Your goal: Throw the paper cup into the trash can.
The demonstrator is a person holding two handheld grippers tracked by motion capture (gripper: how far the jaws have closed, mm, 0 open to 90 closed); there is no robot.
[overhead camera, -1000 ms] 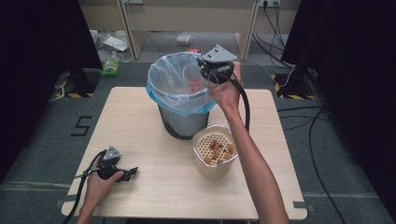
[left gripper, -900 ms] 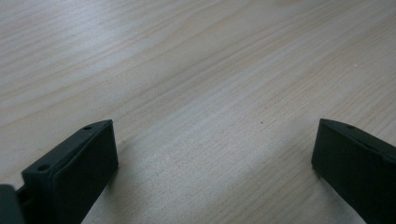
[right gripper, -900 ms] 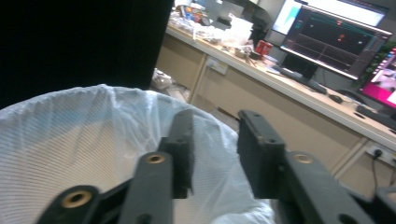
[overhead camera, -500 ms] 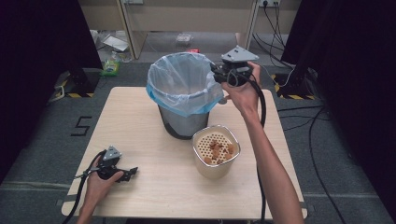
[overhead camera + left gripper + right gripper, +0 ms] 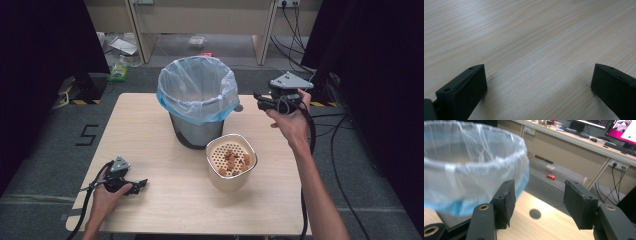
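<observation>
**Right gripper empty beside lined bin, left gripper parked on table**

Right gripper (image 5: 259,100) is held in the air just right of the bin (image 5: 197,102), above the far right part of the table (image 5: 150,125). Jaws apart, nothing between them; right gripper view (image 5: 539,203) looks past the blue-edged bag liner (image 5: 461,177) at a dark round hole (image 5: 535,214) in the tabletop. Cream perforated basket (image 5: 231,161) with brown food pieces (image 5: 233,161) stands just in front of the bin, near touching. Left gripper (image 5: 140,185) rests on the near left corner, jaws wide apart over bare wood (image 5: 536,50), holding nothing.
</observation>
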